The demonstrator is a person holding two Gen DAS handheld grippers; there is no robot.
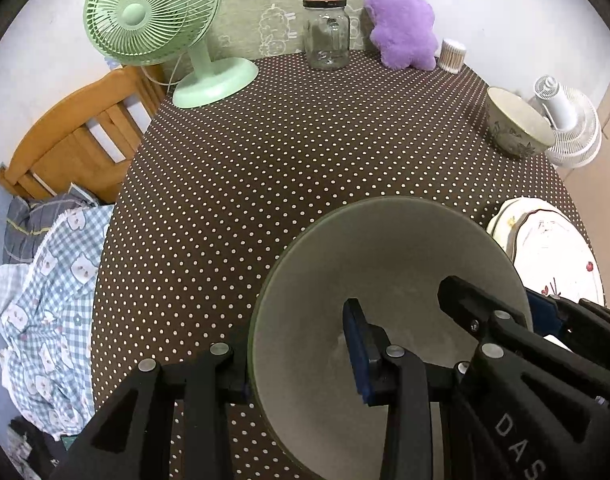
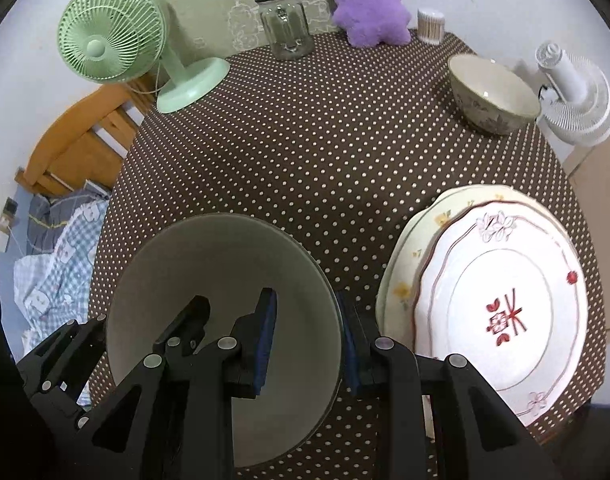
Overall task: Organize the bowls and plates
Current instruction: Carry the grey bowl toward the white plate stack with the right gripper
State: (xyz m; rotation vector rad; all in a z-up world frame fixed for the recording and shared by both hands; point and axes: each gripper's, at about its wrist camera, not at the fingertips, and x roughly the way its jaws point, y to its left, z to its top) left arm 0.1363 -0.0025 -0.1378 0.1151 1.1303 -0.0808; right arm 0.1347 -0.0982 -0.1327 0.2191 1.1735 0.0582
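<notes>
Even, soft indoor light; faint shadows; strong fisheye bending with dark corners; right edge slightly blurred.

A home: plush toy, desk fan, laundry.

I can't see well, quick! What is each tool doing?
Left tool: shut on the big bowl's rim.
Right tool: shut on the same bowl's opposite rim.
</notes>
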